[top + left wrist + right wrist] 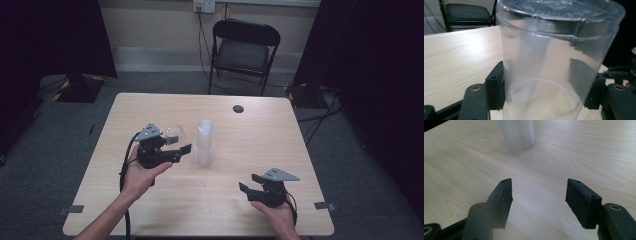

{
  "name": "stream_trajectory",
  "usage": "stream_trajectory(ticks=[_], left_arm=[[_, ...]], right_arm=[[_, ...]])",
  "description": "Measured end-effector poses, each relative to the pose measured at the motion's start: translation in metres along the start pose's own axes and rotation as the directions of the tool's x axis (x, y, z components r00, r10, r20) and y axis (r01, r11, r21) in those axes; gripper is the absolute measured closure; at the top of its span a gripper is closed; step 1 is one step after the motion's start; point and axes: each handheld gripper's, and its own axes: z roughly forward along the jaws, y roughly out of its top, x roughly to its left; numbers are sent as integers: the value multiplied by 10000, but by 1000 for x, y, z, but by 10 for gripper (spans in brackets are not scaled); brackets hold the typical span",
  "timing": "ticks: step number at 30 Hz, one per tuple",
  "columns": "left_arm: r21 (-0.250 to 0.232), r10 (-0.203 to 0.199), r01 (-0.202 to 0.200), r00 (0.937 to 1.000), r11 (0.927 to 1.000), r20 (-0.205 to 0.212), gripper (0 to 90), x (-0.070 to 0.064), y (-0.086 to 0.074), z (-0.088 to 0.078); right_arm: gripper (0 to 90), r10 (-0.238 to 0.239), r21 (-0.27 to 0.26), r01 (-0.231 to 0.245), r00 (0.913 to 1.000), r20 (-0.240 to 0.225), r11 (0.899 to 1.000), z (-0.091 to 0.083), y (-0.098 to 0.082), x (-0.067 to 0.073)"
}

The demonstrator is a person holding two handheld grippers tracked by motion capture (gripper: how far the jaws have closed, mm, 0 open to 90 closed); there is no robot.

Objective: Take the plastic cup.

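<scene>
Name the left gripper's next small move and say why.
Probably lower the clear cup onto the bare table left of the cup stack, then open. The left gripper has its fingers pressed on the cup's sides; the right gripper is open and empty.

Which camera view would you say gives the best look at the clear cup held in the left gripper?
The left gripper view: the clear cup sits close up between both pads. The high view shows it small and faint by the left gripper.
</scene>
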Motion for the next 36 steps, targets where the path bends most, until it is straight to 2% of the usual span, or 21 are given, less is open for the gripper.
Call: stream_trajectory(ticks=[4, 6, 8, 9, 11, 12, 13, 14, 15, 16, 17, 20, 21, 23, 24, 25, 27, 28, 31, 32, 36], left_arm=[[153, 54, -59, 9994, 9999, 331, 356, -8, -6, -2], [345, -100, 82, 9987, 9994, 499, 359, -12, -13, -2], [638, -355, 324, 9982, 9974, 474, 360, -13, -22, 1], [638, -355, 324, 9982, 9974, 474, 360, -13, -22, 1], [772, -1072, 1010, 9909, 9919, 815, 362, -10, -30, 4], [895, -1162, 1092, 9903, 9900, 767, 367, -10, -37, 8], [895, -1162, 1092, 9903, 9900, 767, 367, -10, -37, 8], [1074, -1057, 974, 9916, 9894, 745, 366, -12, -42, 10], [1074, -1057, 974, 9916, 9894, 745, 366, -12, -42, 10], [1180, -1217, 1120, 9895, 9867, 781, 366, -12, -44, 11], [1352, -1202, 1082, 9892, 9849, 840, 367, -13, -46, 12], [1288, -1349, 1216, 9858, 9842, 1004, 368, -16, -47, 13], [1288, -1349, 1216, 9858, 9842, 1004, 369, -16, -47, 13], [1025, -1462, 1346, 9824, 9856, 1161, 370, -19, -45, 10], [938, -1513, 1403, 9808, 9857, 1228, 372, -19, -44, 9], [838, -1593, 1493, 9788, 9852, 1285, 372, -20, -44, 9], [555, -1608, 1539, 9744, 9865, 1571, 372, -20, -44, 6], [288, -1565, 1538, 9739, 9877, 1642, 374, -19, -45, 5], [204, -1440, 1426, 9759, 9896, 1640, 387, -17, -47, 6], [209, -1632, 1621, 9700, 9866, 1800, 391, -16, -52, 9], [185, -1714, 1709, 9682, 9851, 1822, 395, -18, -57, 11]], right_arm=[[360, -135, -45, 135, 9998, -114, 9999, 1, 3, 6], [364, -321, -136, 319, 9993, -185, 9994, 2, 6, 11], [370, -527, -167, 522, 9981, -316, 9985, 5, 9, 17], [370, -527, -167, 522, 9981, -316, 9985, 5, 9, 17], [388, -859, -105, 855, 9953, -457, 9963, 11, 9, 25], [401, -951, -74, 948, 9934, -647, 9955, 15, 7, 31], [401, -951, -74, 948, 9934, -647, 9955, 15, 7, 31], [433, -1146, 10, 1151, 9895, -876, 9934, 19, 6, 38], [433, -1146, 10, 1151, 9895, -876, 9934, 19, 6, 38], [445, -1289, -30, 1292, 9871, -951, 9916, 20, 5, 41], [451, -1444, -101, 1441, 9845, -993, 9895, 21, 5, 45], [479, -1853, -315, 1829, 9755, -1185, 9826, 21, 8, 55], [479, -1853, -315, 1829, 9755, -1185, 9826, 21, 8, 55], [501, -1998, -515, 1946, 9714, -1286, 9795, 22, 12, 60], [519, -2250, -743, 2166, 9649, -1352, 9734, 23, 18, 68], [519, -2250, -743, 2166, 9649, -1352, 9734, 23, 18, 68], [552, -2514, -961, 2395, 9577, -1400, 9661, 25, 22, 74], [603, -2652, -1144, 2499, 9529, -1469, 9615, 28, 24, 78], [629, -2612, -1416, 2390, 9506, -1675, 9606, 29, 24, 80], [642, -2563, -1541, 2305, 9502, -1770, 9608, 30, 21, 82], [664, -2700, -1767, 2397, 9470, -1740, 9546, 29, 18, 82]])
